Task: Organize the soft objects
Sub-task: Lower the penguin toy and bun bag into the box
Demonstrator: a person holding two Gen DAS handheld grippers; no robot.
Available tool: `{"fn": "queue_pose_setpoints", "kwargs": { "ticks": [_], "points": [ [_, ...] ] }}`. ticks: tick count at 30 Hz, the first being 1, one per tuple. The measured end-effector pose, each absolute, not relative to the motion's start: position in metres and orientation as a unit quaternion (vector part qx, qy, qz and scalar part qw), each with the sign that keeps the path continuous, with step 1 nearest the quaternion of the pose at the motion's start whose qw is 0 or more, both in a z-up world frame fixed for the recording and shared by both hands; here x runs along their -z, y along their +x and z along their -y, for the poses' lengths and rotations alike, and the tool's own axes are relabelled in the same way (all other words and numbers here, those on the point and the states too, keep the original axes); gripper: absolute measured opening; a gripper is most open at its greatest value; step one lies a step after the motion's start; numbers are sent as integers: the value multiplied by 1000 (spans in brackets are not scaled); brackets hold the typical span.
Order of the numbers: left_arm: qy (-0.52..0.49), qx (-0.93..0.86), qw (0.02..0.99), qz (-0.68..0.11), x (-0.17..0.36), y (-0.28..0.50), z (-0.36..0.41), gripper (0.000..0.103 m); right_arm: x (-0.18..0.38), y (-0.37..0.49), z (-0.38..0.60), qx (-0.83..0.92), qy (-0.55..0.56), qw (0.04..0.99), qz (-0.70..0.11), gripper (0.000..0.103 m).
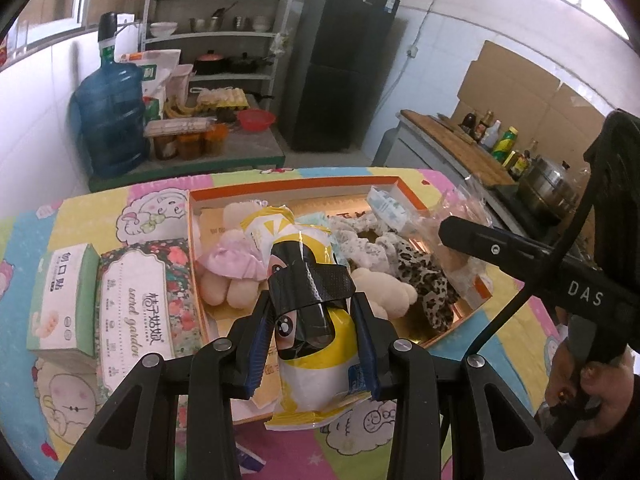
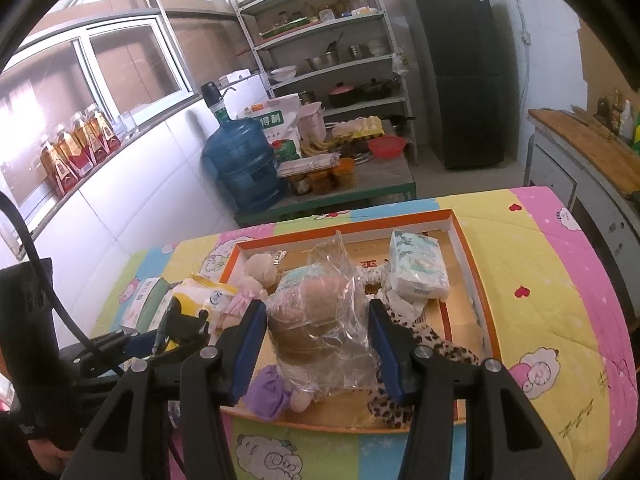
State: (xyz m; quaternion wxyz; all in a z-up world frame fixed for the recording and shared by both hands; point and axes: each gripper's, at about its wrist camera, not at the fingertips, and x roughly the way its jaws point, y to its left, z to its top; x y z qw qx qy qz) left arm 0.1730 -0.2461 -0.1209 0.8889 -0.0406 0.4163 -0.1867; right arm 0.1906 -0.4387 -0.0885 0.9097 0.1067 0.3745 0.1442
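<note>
Yellow-and-white plastic packet (image 1: 308, 344) is being pinched by the left gripper (image 1: 314, 344); the right gripper (image 2: 318, 340) is clamping a clear crinkled plastic bag (image 2: 320, 320), both at six o'clock over the orange-rimmed cardboard tray (image 2: 472, 264).

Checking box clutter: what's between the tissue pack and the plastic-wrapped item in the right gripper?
Right wrist view: a lace scrunchie in the orange box, between tissue pack and plastic-wrapped item.

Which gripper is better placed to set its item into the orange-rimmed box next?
Probably the right gripper: its clear plastic bag already hangs over the box interior, while the left gripper holds the yellow-and-white pack at the box's near edge.
</note>
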Motion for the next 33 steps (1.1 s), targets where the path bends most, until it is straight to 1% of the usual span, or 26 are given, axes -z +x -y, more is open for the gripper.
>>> {"fn": "queue_pose_setpoints", "kwargs": {
  "ticks": [15,33],
  "points": [
    [-47,174,888,-422,130,184,251,39,102,222,439,-162,105,900,-390,52],
    [-50,168,876,-450,152,195,254,39,127,255,429,-178,92,883,-424,52]
  ]
}}
